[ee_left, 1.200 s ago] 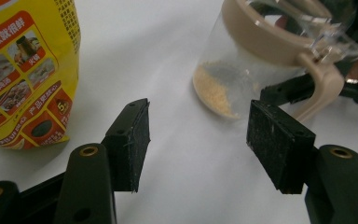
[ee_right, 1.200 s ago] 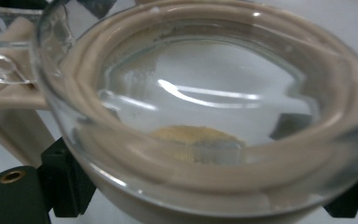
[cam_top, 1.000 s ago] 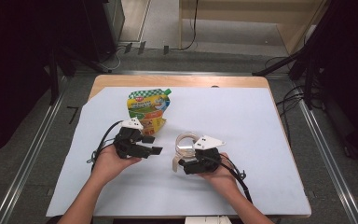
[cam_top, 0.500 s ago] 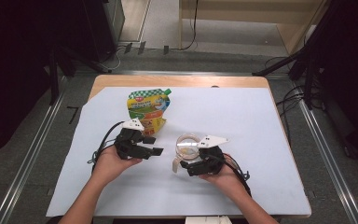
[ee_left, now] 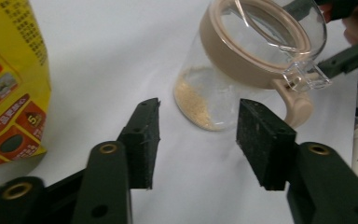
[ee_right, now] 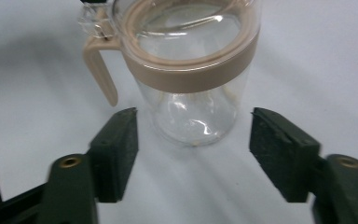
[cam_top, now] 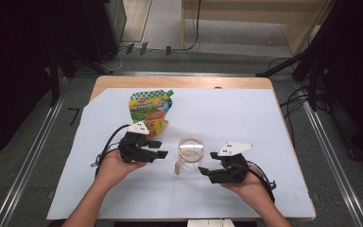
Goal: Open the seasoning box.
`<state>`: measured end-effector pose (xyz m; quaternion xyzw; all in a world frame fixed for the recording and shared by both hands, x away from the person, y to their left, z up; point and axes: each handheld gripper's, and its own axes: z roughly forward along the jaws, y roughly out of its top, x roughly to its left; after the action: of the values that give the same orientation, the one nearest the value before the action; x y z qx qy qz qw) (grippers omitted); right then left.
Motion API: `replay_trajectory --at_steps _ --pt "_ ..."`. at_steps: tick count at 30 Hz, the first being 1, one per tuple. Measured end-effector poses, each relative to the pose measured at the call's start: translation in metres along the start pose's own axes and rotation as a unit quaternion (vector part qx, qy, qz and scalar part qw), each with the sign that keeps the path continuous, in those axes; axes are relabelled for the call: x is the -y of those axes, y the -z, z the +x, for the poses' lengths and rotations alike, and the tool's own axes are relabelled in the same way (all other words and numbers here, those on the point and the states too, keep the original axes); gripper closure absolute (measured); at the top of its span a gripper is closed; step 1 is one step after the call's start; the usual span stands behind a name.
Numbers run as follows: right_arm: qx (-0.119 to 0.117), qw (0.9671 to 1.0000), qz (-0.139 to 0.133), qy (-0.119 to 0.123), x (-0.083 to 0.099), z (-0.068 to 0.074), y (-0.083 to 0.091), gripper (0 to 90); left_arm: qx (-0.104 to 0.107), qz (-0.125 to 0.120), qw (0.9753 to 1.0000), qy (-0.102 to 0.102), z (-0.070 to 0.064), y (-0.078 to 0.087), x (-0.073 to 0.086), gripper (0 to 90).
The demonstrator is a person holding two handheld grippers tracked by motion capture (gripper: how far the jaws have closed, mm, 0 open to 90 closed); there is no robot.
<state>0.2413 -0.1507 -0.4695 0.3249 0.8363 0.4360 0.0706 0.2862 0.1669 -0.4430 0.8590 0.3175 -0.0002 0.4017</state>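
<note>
High view, clear jar upright between left tool, right tool, jaws apart

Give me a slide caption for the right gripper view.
Open right tool faces a clear jar with beige rim and handle.

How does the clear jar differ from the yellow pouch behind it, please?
The jar is see-through and stands upright, nearly empty bar some grains at its bottom; the pouch is opaque, printed yellow and green, and lies flat. The jar sits between both open claws; the pouch lies beyond the left claw. Both rest on the white sheet.
</note>
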Motion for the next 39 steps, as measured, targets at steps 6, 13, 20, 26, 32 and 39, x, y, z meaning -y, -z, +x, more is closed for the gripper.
replay_trajectory --at_steps 6,13,20,26,32,39 --pt "-0.009 0.9997 -0.019 -0.016 -0.004 -0.010 0.014 57.9 0.019 0.005 0.9998 -0.006 -0.007 -0.005 -0.004 66.9" --pt "-0.002 0.9997 -0.019 -0.017 -0.005 -0.011 0.011 77.1 0.026 0.004 0.9995 -0.019 -0.014 -0.006 -0.007 82.3" --pt "0.000 0.9999 -0.005 -0.015 -0.005 -0.009 0.005 89.5 0.033 0.020 0.9987 -0.033 -0.022 -0.015 -0.008 90.0" --pt "-0.002 0.9995 0.003 -0.030 -0.005 -0.008 0.000 90.0 0.035 0.036 0.9979 -0.041 -0.028 -0.027 -0.009 90.0" --pt "-0.002 0.9997 0.008 -0.023 -0.006 -0.003 -0.004 90.0 0.036 0.040 0.9977 -0.042 -0.030 -0.029 -0.009 90.0" --pt "0.002 0.9997 0.009 -0.023 -0.005 -0.004 -0.006 90.0 0.034 0.049 0.9970 -0.049 -0.036 -0.034 -0.009 90.0"
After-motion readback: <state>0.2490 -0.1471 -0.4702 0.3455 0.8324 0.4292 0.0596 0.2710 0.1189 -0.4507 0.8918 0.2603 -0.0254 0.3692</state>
